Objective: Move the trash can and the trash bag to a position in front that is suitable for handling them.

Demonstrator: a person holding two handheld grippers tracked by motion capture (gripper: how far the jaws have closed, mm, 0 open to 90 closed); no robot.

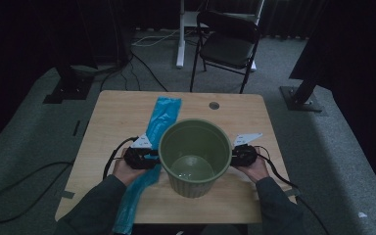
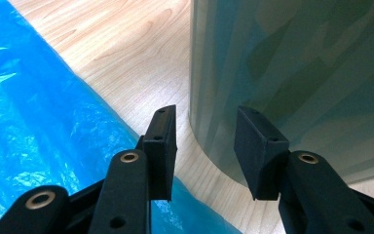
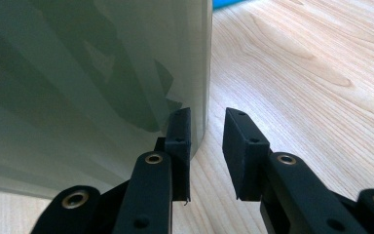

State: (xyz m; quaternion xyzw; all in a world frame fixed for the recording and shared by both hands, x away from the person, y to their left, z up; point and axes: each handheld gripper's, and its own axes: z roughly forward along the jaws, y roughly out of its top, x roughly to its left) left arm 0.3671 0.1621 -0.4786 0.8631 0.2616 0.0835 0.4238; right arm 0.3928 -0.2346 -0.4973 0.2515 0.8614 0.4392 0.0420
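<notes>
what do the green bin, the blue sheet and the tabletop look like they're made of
Green bin: probably moulded plastic, smooth and slightly glossy; its wall carries soft reflections in both gripper views.
Blue sheet: thin plastic film, likely a bin bag; it is crinkled, shiny and a little see-through.
Tabletop: light wood or a wood-look laminate, matt; grain lines show, but the pictures cannot settle which.
</notes>
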